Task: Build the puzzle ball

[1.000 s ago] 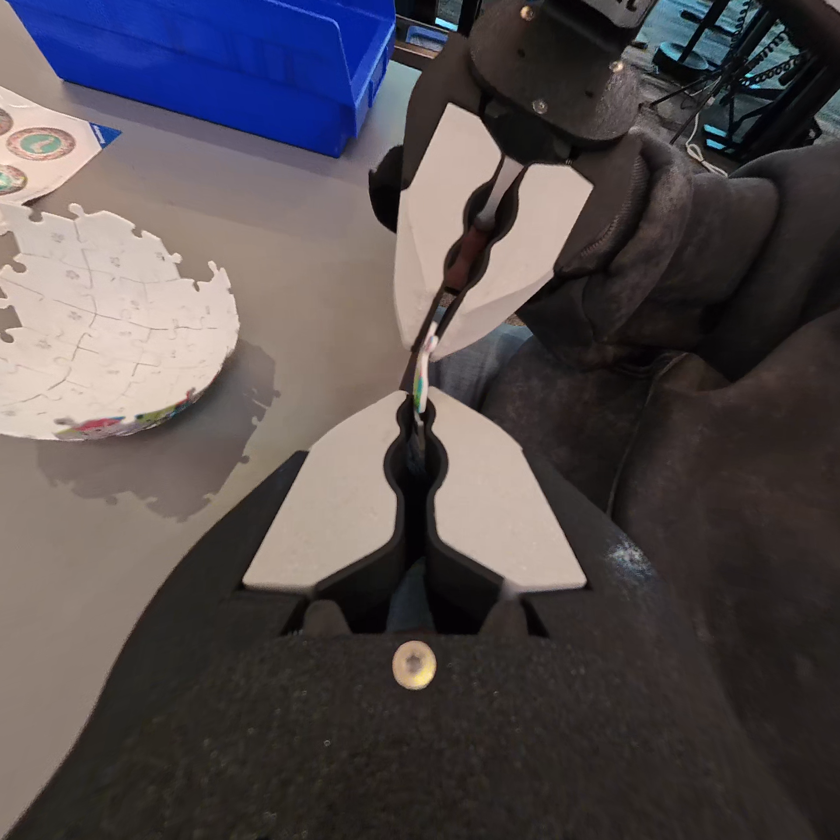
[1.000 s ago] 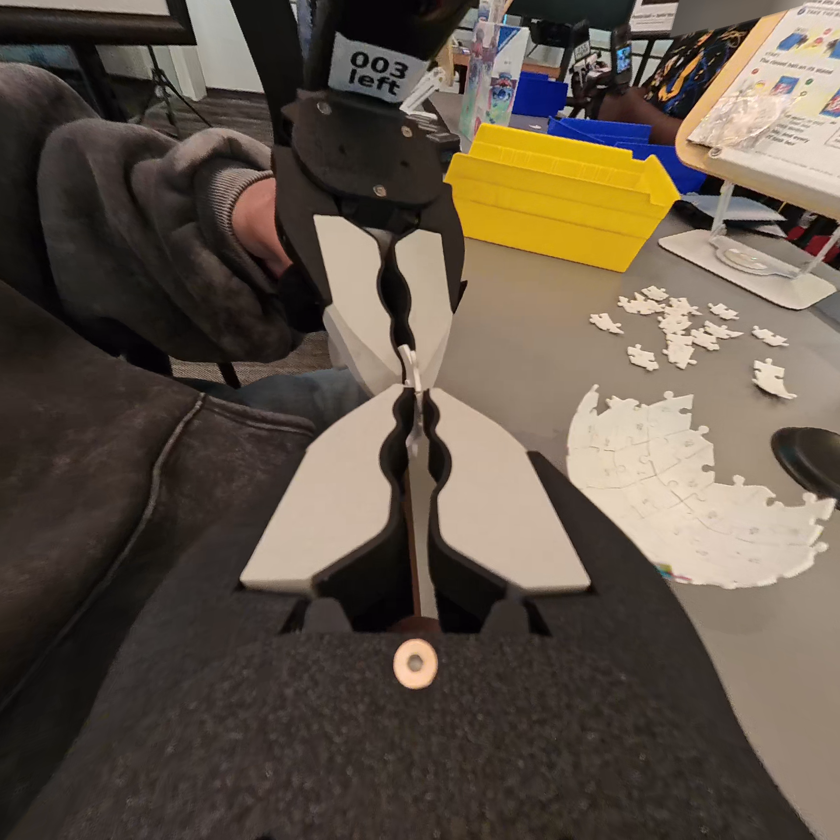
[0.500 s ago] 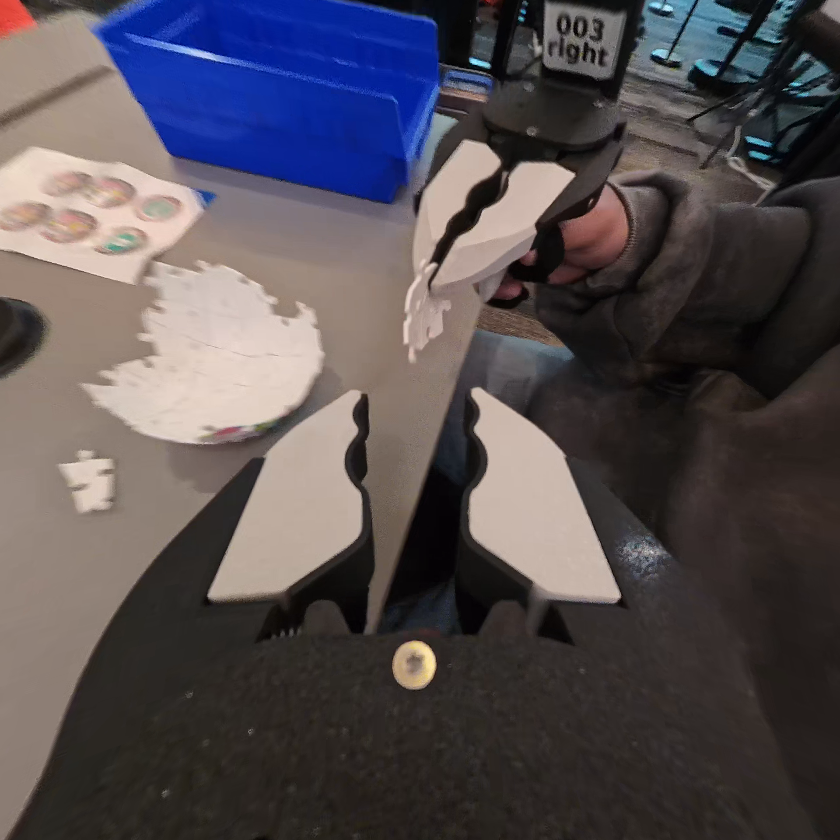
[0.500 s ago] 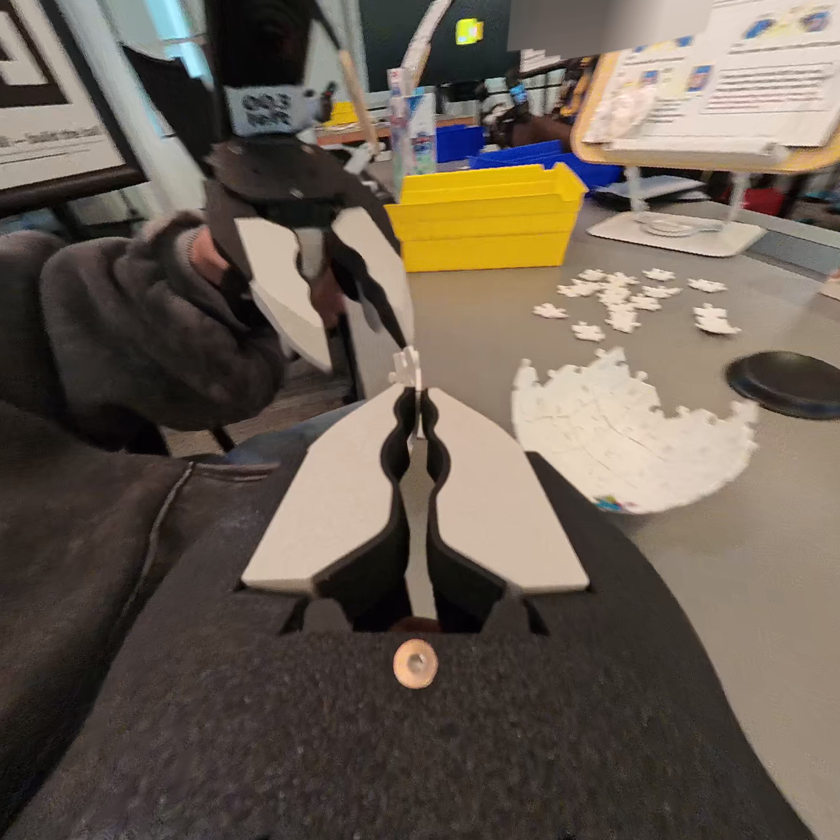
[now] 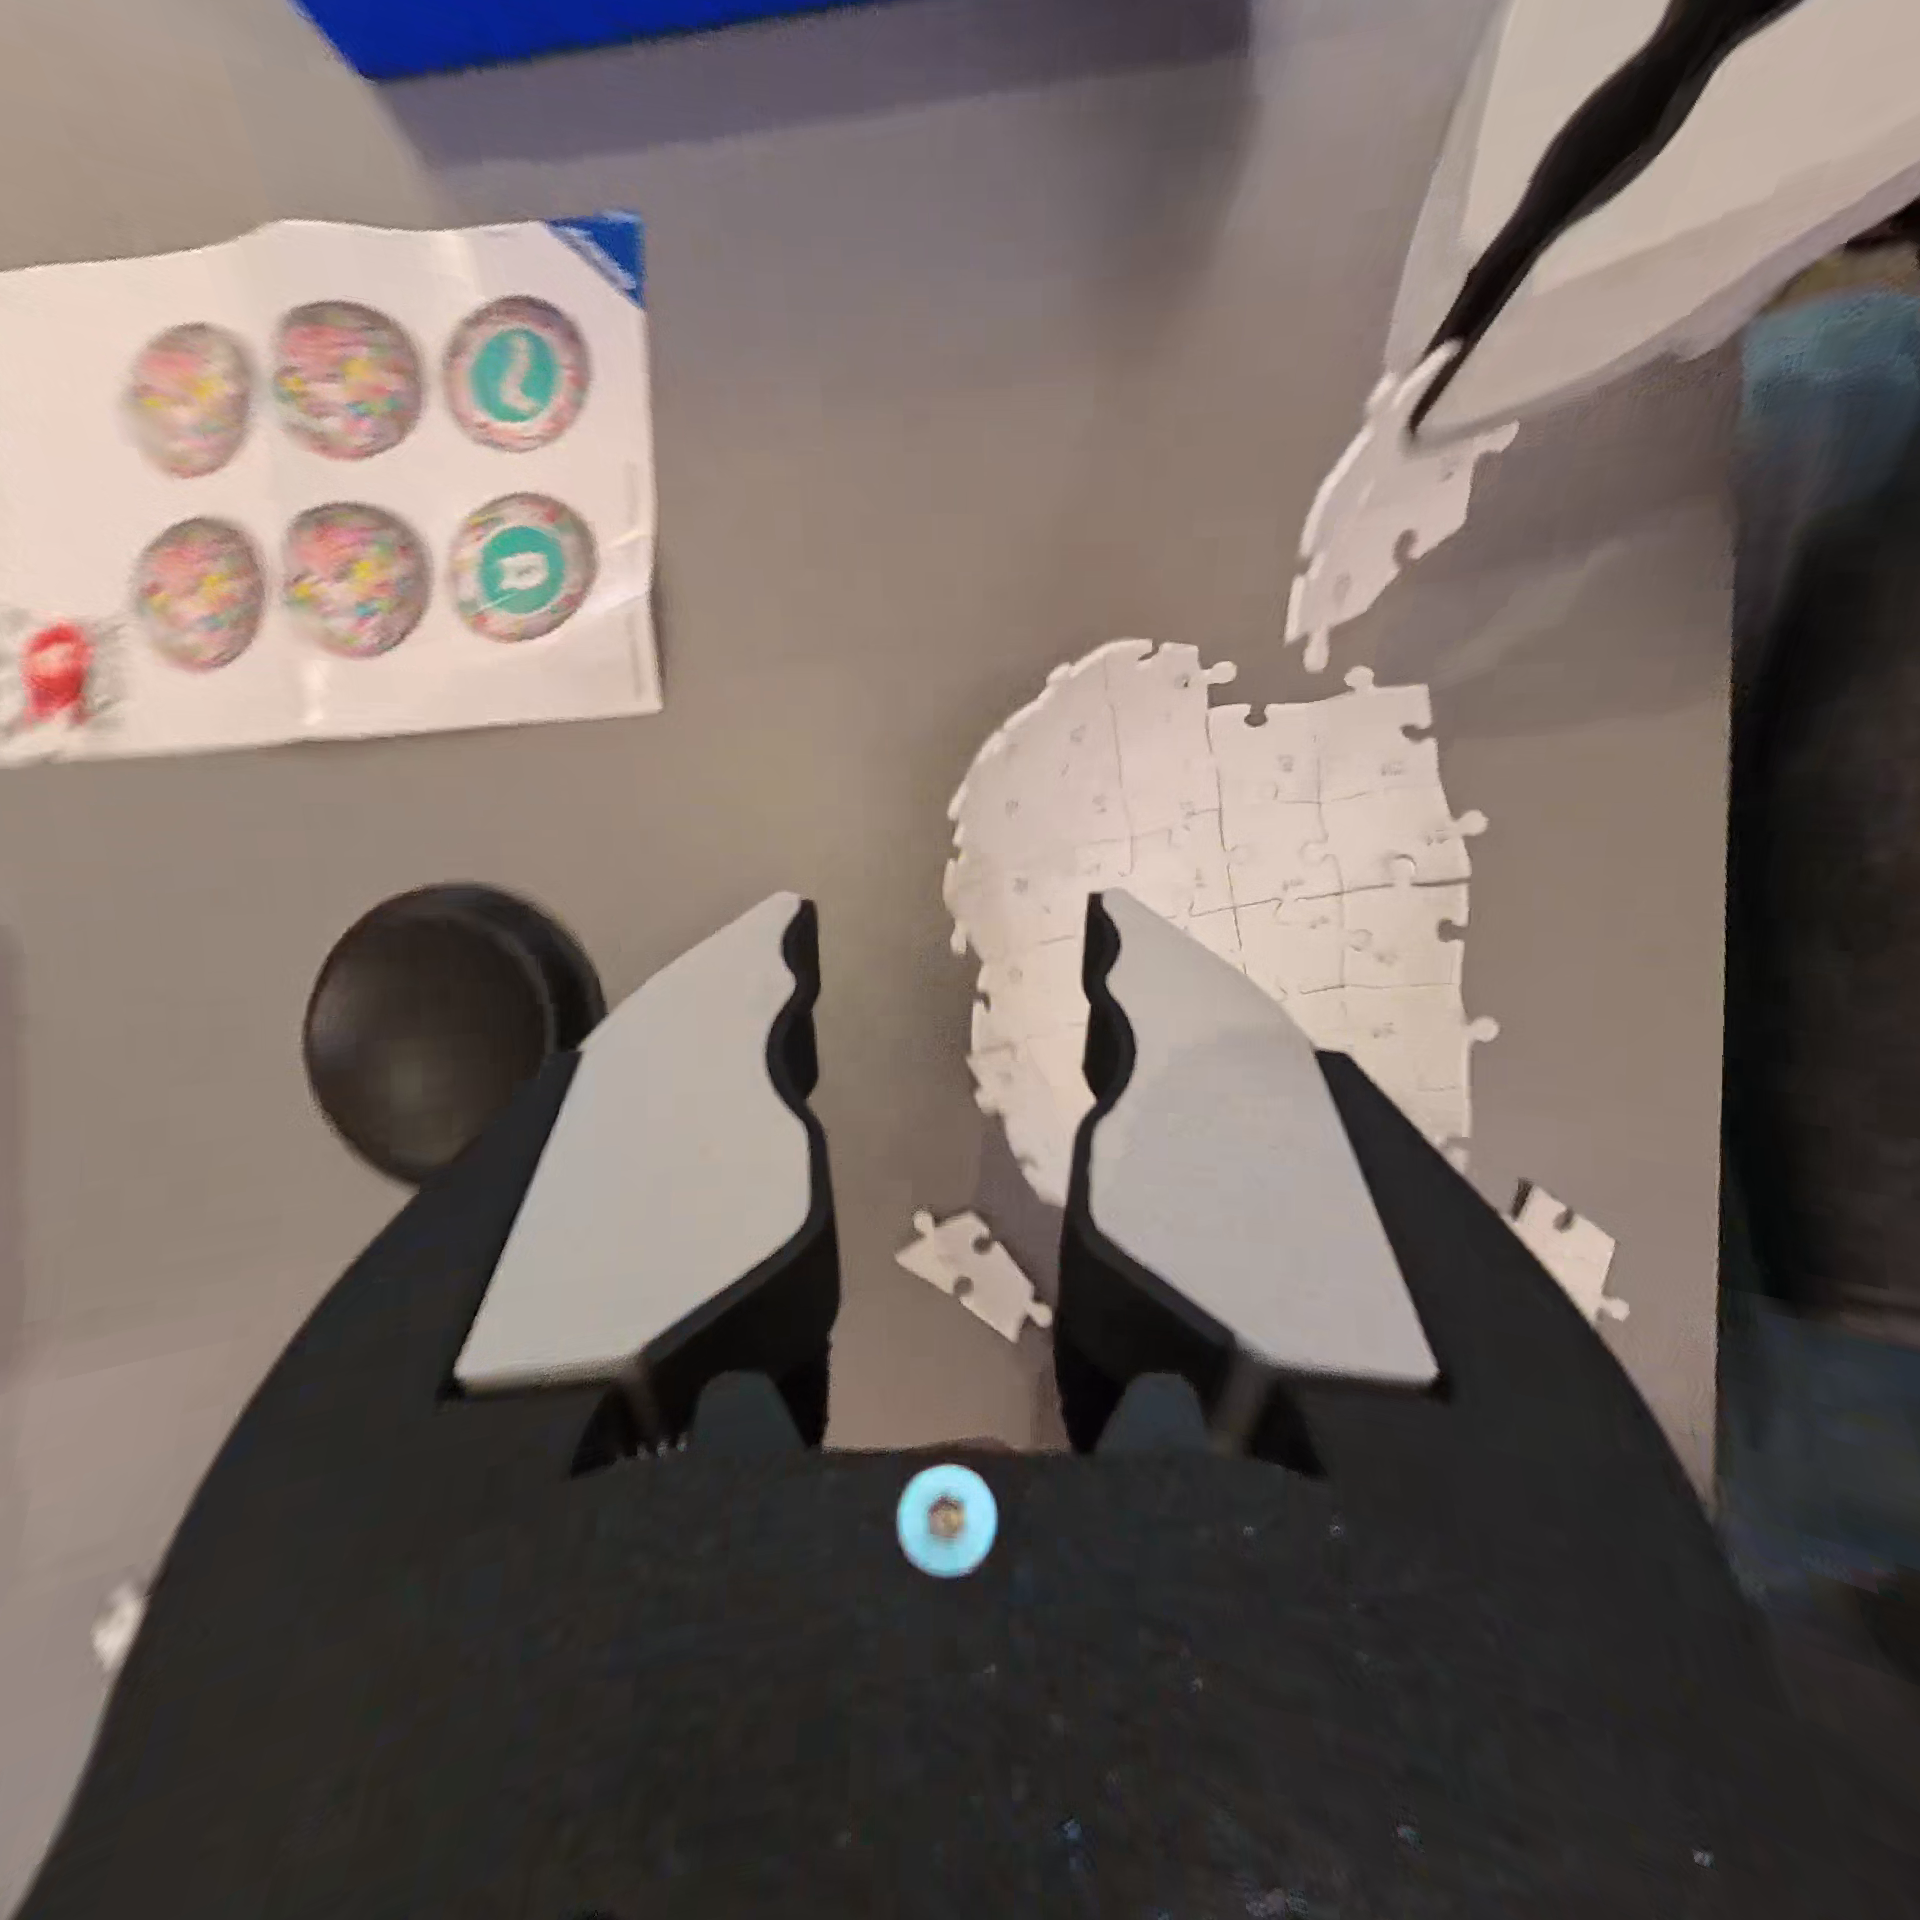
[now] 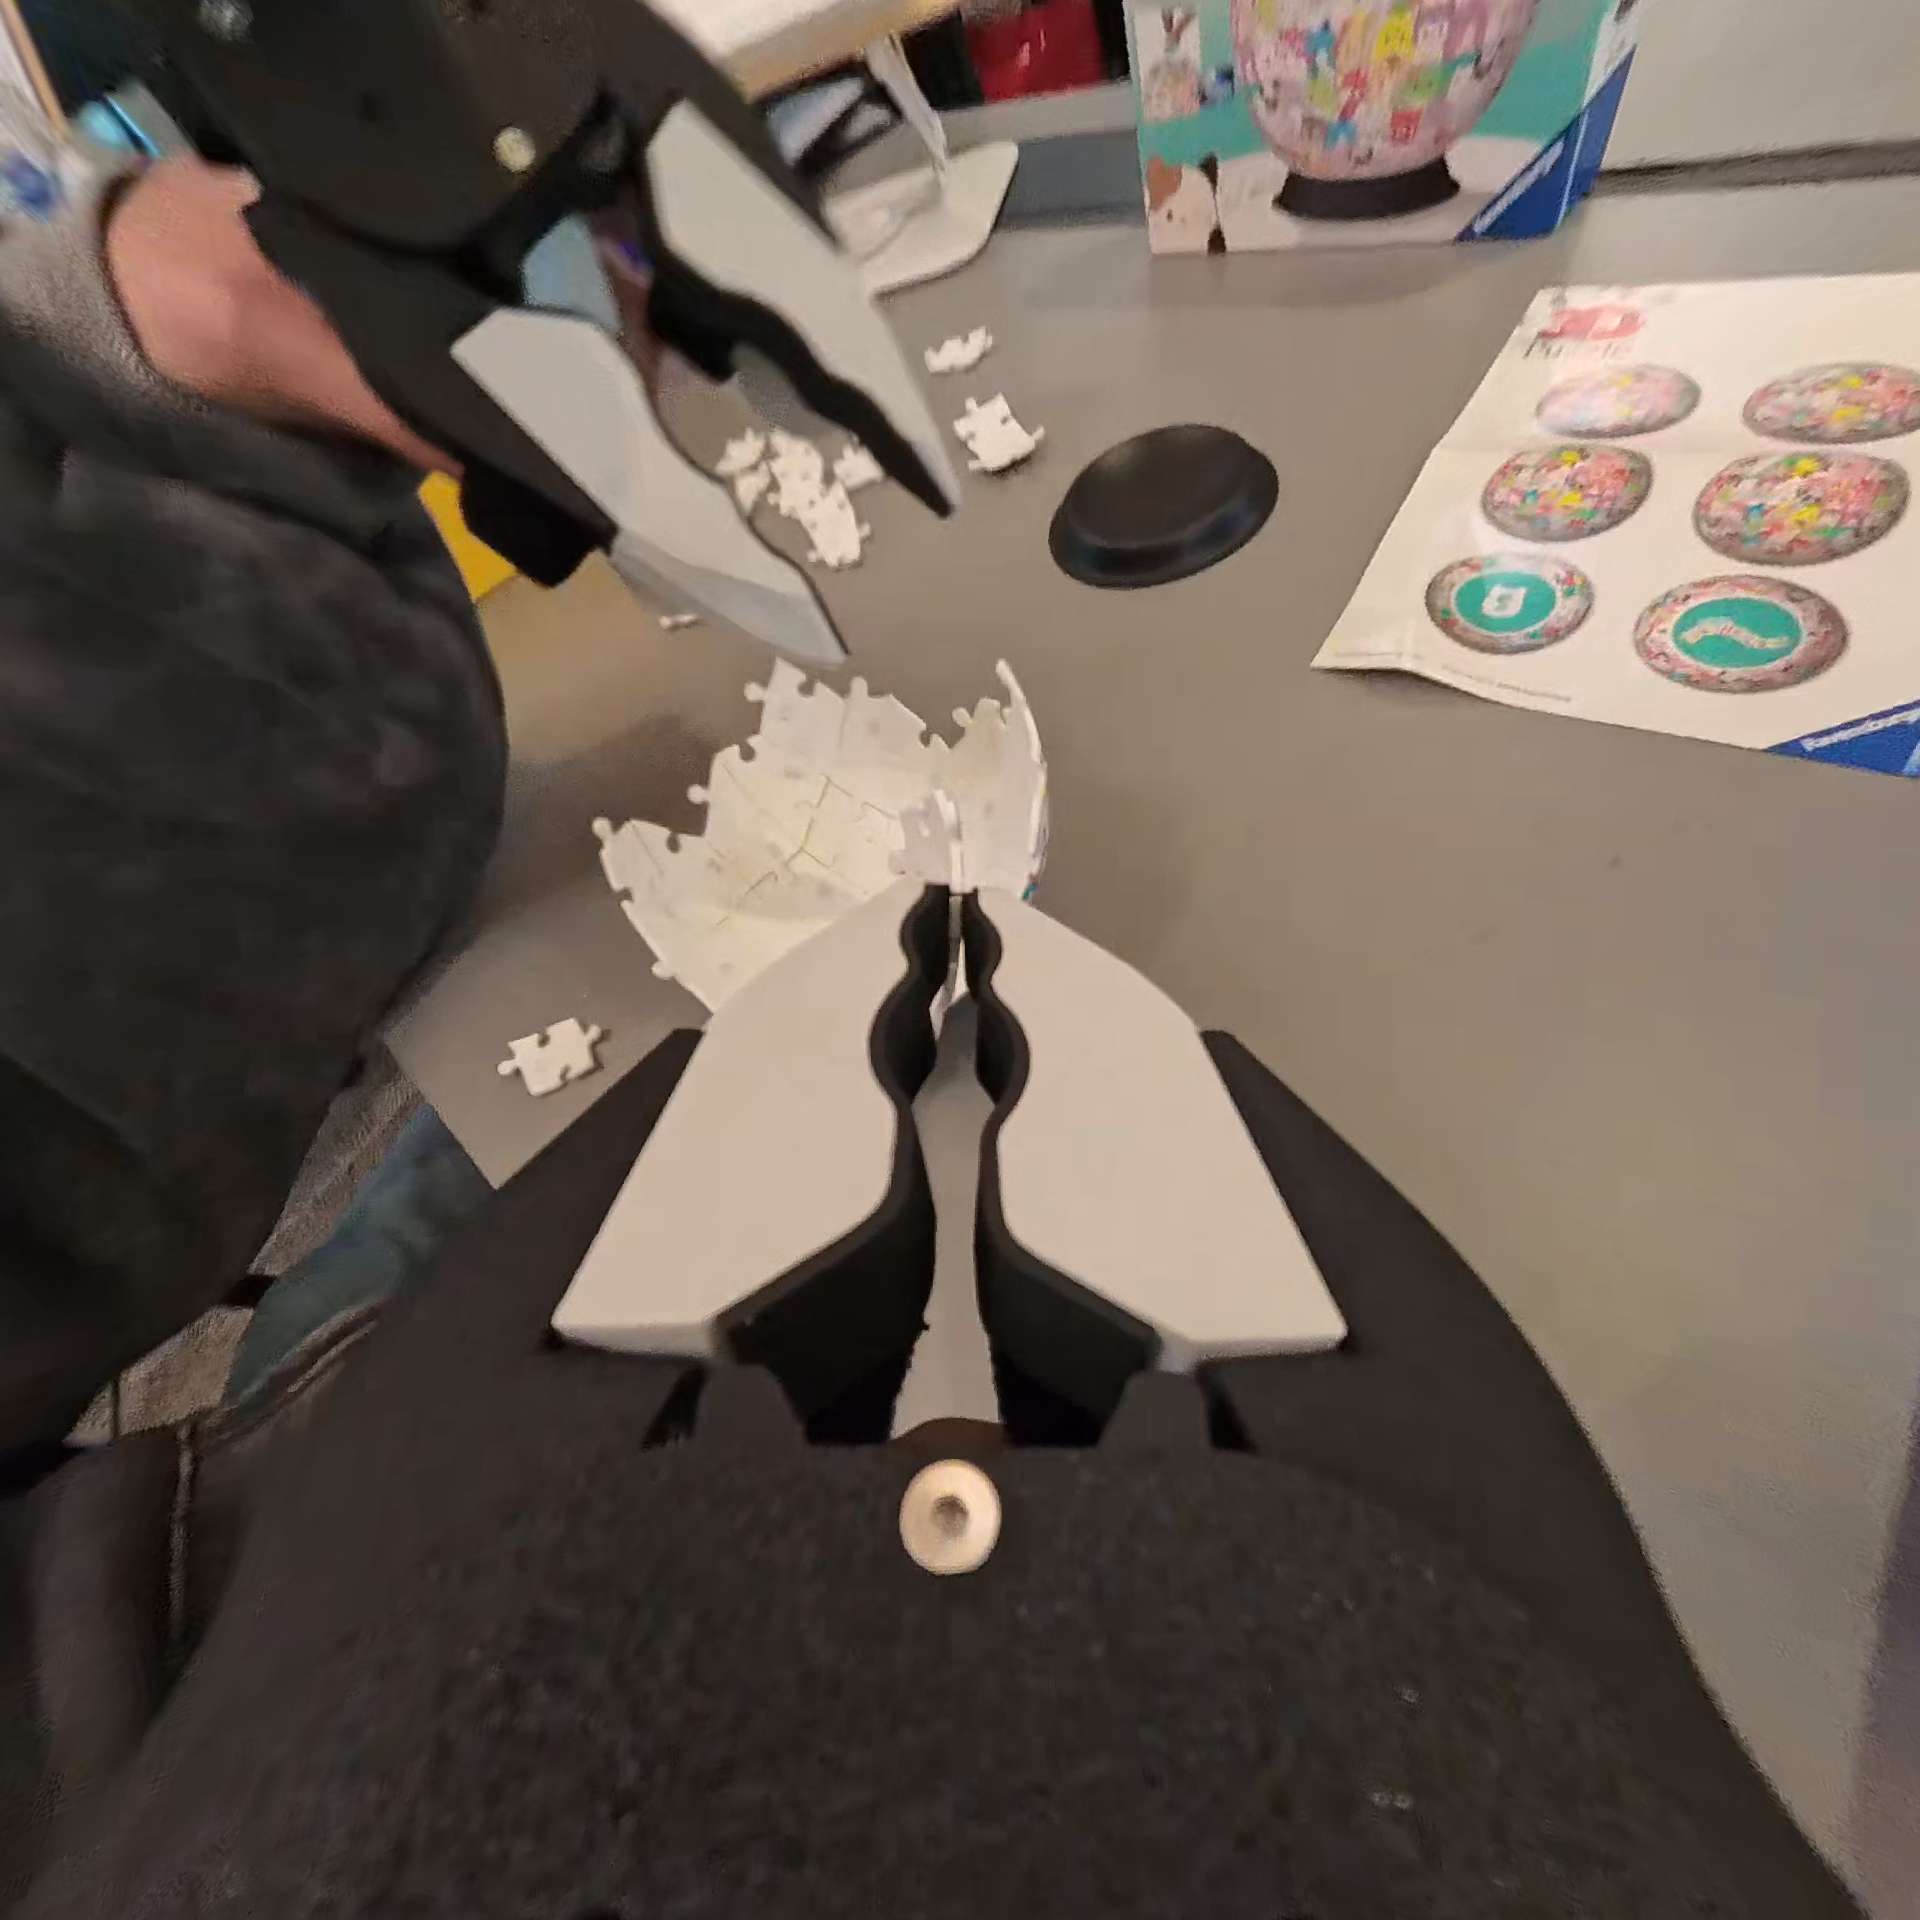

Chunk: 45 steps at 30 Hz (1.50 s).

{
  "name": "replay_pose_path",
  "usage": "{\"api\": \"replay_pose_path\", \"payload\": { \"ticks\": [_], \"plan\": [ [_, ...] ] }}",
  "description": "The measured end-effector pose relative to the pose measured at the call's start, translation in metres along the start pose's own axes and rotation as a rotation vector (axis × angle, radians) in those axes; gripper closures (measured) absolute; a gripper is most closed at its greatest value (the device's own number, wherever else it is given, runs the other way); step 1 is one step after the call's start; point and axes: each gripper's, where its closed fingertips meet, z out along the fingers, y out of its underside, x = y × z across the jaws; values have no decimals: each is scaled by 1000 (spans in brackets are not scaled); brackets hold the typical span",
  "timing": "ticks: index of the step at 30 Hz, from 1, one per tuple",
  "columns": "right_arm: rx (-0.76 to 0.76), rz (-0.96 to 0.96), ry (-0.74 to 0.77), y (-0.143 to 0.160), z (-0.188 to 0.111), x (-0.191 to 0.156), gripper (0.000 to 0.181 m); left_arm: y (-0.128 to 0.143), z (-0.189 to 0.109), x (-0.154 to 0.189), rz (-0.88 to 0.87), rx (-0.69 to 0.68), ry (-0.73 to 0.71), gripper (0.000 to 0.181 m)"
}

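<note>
Since a second ago your two grippers have split apart and both swung over the grey table (image 5: 883, 416). Your left gripper (image 5: 948, 914) let go and its fingers are spread wide with nothing between them, above the half-built puzzle shell (image 5: 1247, 883) lying white side up. Your right gripper (image 6: 954, 904) is pinched tight on the joined puzzle pieces (image 5: 1371, 520), just beside the shell's edge. One loose piece (image 6: 551, 1055) sits near the shell, with the black stand (image 6: 1164, 504) and picture sheet (image 6: 1662, 520) farther back.

A grey table (image 6: 1351, 935) fills the frame. On it lie a half-built white puzzle shell (image 6: 831, 821) at centre, loose pieces (image 6: 800, 488) above, a black round stand (image 6: 1164, 509), a printed sheet (image 6: 1683, 520) at right, and a puzzle box (image 6: 1371, 125) at top.
</note>
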Motion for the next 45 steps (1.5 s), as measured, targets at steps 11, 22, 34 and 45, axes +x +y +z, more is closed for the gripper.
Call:
{"api": "replay_pose_path", "payload": {
  "ticks": [11, 22, 34, 45],
  "plan": [
    [-276, -8, 30, 10, 36, 0, 179, 10, 39, 8, 202, -186, 347, 146],
    [-341, -83, 83, 1, 61, 34, 179, 5, 29, -17, 174, -27, 236, 141],
    [-409, -74, 158, 0, 16, 27, 179, -2, 56, -5, 189, -50, 355, 148],
    [-716, -144, 242, 1, 35, 7, 179, 25, 48, 4, 177, -176, 388, 177]
  ]
}}
